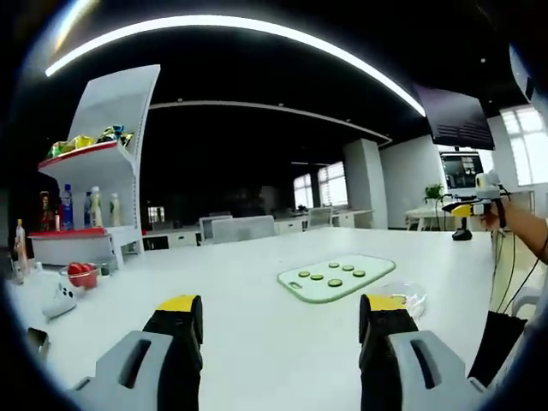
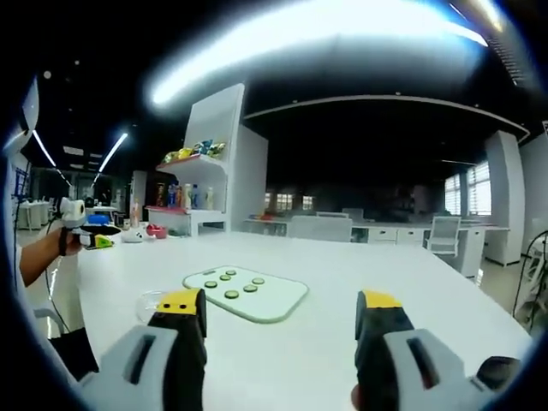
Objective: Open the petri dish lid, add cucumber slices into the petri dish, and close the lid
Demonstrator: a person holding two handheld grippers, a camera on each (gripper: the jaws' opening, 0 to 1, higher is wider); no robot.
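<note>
A pale green cutting board (image 1: 377, 264) (image 2: 278, 300) lies on the white table and carries several cucumber slices (image 1: 334, 282) (image 2: 231, 294). Just beside it sits a clear petri dish (image 1: 404, 295) (image 2: 152, 301) with its lid on, partly behind a jaw in each view. My left gripper (image 1: 282, 317) hovers open over the table, short of the board, with nothing between its jaws. My right gripper (image 2: 281, 315) is likewise open and empty, facing the board from the other side. Each gripper also appears far off in the other's view, held by a person's hand (image 1: 469, 208) (image 2: 84, 229).
A white shelf unit (image 1: 103, 171) (image 2: 210, 163) with bottles and snack bags stands at the table's end. Near it are a red object in a clear container (image 1: 81, 274) and a small white device (image 1: 60, 301). Desks, chairs and a monitor (image 1: 461, 169) fill the room behind.
</note>
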